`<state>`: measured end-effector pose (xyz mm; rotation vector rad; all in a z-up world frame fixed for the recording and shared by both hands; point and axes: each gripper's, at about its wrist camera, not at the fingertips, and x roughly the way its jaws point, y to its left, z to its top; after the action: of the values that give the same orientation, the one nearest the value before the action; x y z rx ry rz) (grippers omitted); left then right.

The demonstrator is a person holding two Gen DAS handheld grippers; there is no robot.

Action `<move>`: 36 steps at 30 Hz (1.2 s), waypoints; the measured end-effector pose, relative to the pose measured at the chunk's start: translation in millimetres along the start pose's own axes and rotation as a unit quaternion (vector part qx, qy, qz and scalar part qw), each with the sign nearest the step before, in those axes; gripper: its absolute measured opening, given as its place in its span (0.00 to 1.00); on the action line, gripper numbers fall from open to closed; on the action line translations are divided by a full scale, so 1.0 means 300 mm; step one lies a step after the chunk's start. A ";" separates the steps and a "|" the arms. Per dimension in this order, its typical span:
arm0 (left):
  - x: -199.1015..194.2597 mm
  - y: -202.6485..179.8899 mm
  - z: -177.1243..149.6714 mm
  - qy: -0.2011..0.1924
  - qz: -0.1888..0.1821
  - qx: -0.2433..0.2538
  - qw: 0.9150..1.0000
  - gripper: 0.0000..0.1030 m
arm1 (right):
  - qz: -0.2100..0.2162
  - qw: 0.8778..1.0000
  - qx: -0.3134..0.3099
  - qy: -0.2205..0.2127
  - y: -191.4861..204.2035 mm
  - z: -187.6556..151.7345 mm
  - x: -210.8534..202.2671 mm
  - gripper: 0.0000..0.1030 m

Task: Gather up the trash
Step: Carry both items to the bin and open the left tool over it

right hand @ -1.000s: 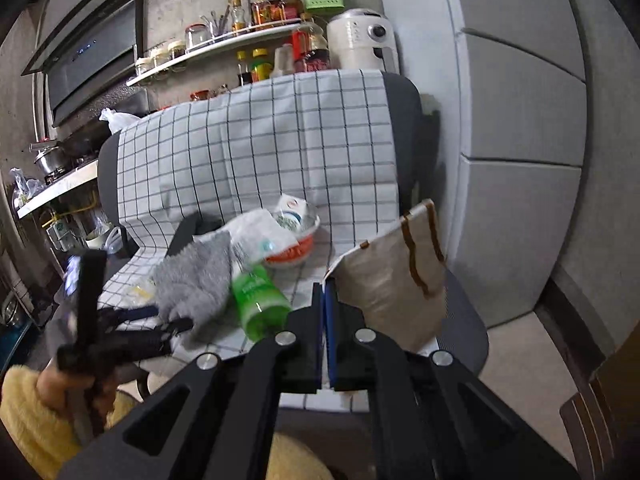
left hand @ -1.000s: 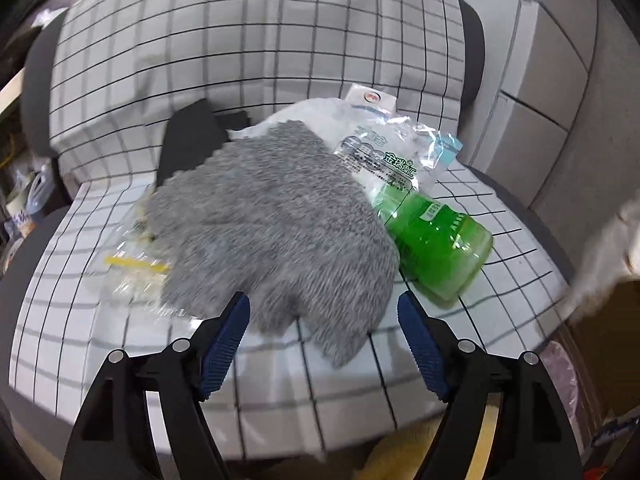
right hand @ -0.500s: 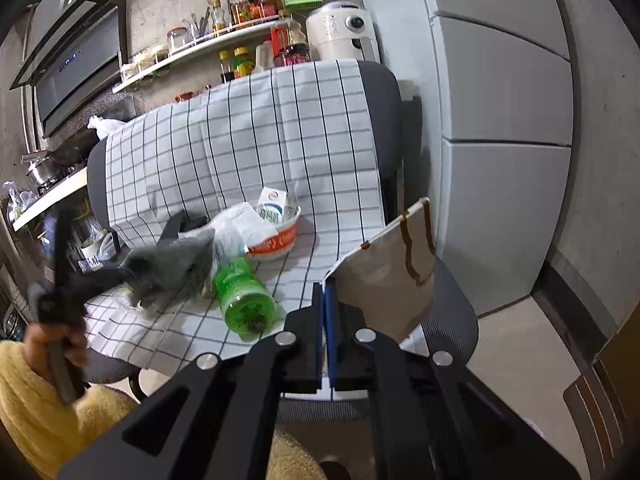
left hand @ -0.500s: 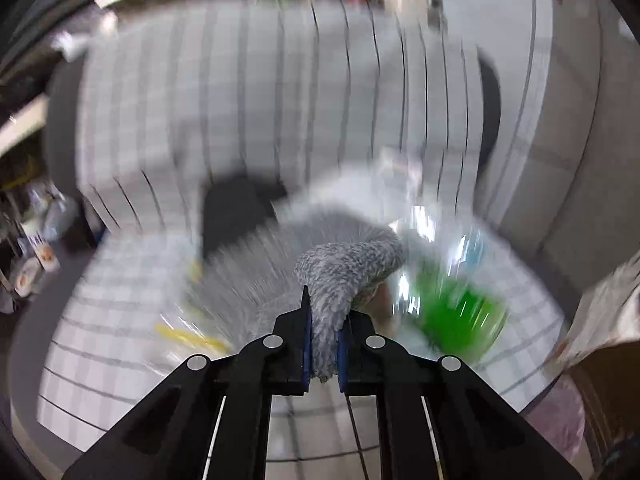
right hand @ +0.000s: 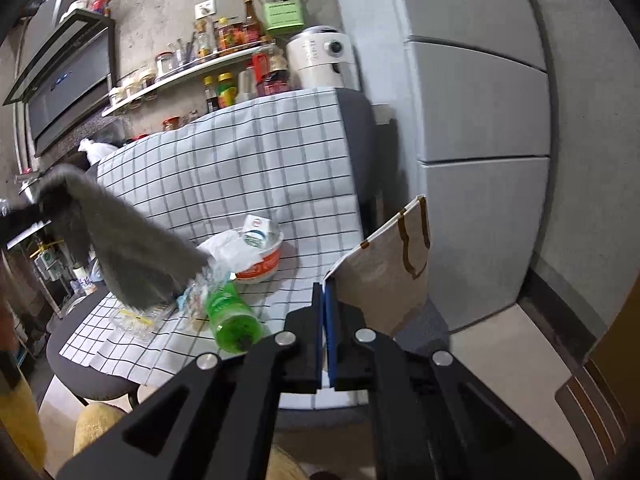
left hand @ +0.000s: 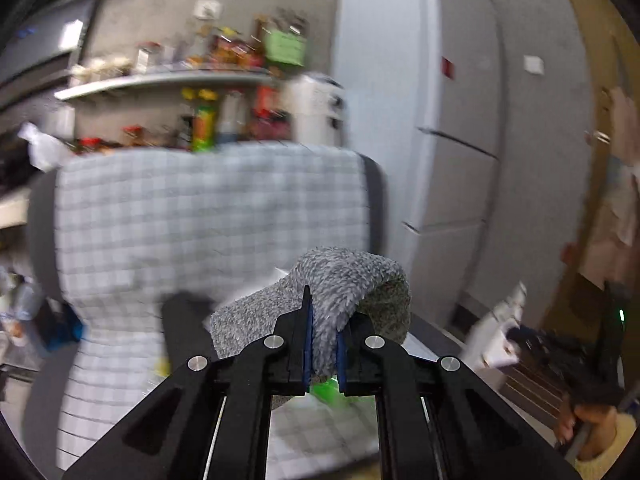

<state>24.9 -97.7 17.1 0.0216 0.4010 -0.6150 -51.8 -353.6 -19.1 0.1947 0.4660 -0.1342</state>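
My left gripper (left hand: 322, 332) is shut on a grey fuzzy cloth (left hand: 352, 280) and holds it up above the chair seat; in the right wrist view the cloth (right hand: 120, 240) hangs at the left, well above the seat. My right gripper (right hand: 325, 312) is shut on the rim of a brown paper bag (right hand: 392, 272) standing at the seat's right edge. On the checked seat cover (right hand: 280, 292) lie a green plastic bottle (right hand: 232, 316), a clear plastic wrapper (right hand: 132, 316), and a red-and-white bowl (right hand: 260, 260) with a small carton in it.
The chair's back is draped in the checked cloth (left hand: 200, 216). A grey fridge (right hand: 480, 120) stands to the right. A shelf of jars and bottles (right hand: 208, 60) and a white appliance (right hand: 320, 56) are behind the chair. Tiled floor (right hand: 500, 340) lies right of the chair.
My left gripper closed on the grey cloth and lifted it up off the seat, uncovering the wrapper and bottle. My right gripper stays shut on the paper bag.
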 end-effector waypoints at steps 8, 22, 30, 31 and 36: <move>0.207 -0.292 -0.179 0.084 -0.150 0.009 0.985 0.09 | -0.092 0.995 0.013 0.023 -0.168 -0.067 -0.144 0.02; 0.439 -0.752 -0.431 0.215 -0.279 0.081 0.932 0.10 | -0.191 0.977 0.092 0.025 -0.467 -0.221 -0.327 0.02; 0.551 -0.895 -0.517 0.262 -0.288 0.109 0.914 0.41 | -0.209 0.969 0.128 0.028 -0.580 -0.274 -0.367 0.02; 0.556 -0.900 -0.522 0.265 -0.289 0.109 0.913 0.42 | -0.210 0.968 0.132 0.031 -0.590 -0.283 -0.365 0.02; 0.554 -0.870 -0.514 0.259 -0.273 0.109 0.920 0.42 | -0.194 0.969 0.147 0.050 -0.597 -0.314 -0.328 0.02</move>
<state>-54.8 -382.9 -161.4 0.2994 0.8650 -1.2130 -210.6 -499.0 -84.1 0.4020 0.5800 -0.5817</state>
